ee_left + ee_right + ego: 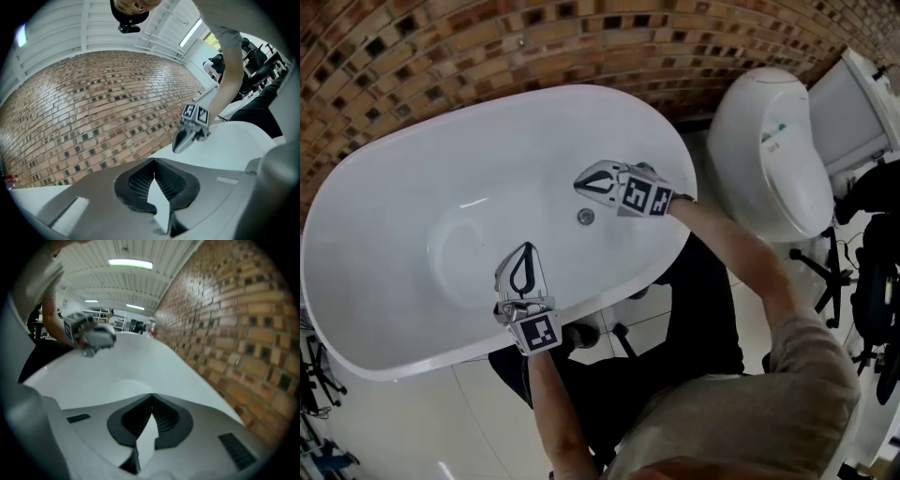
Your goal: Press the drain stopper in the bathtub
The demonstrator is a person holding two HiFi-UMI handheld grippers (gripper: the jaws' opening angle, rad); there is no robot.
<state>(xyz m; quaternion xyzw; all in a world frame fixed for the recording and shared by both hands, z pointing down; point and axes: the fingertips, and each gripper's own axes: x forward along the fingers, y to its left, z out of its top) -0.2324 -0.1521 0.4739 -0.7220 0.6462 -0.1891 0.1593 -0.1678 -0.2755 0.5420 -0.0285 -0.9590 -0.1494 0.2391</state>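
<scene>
**Right gripper closed and nearest the drain stopper**

Right gripper (579, 184) reaches in over the far right rim of the white bathtub (384, 169). The tub is an oval basin that fills the left of the head view, with a brick wall beyond it. The gripper points left across the tub floor. Its own view shows the two jaws (151, 394) meeting at the tips with nothing between them, so it is closed and empty.

The left gripper (526, 247) comes in over the near rim and points toward the far side. Its jaws are likewise together at the tips (154, 161) and hold nothing.

The drain stopper (586, 217) is a small round metal disc set in the tub floor, between the two grippers. Being round, it has no long axis to line up with.

In the head view the stopper lies just to the near side of the right gripper's tip. From the left gripper's tip it is farther off, to the right and toward the far side. The right gripper looks like the one placed to press. Its closed tip would need a short shift nearward and then a push down. The head view does not show how high the tip stands above the tub floor.
</scene>
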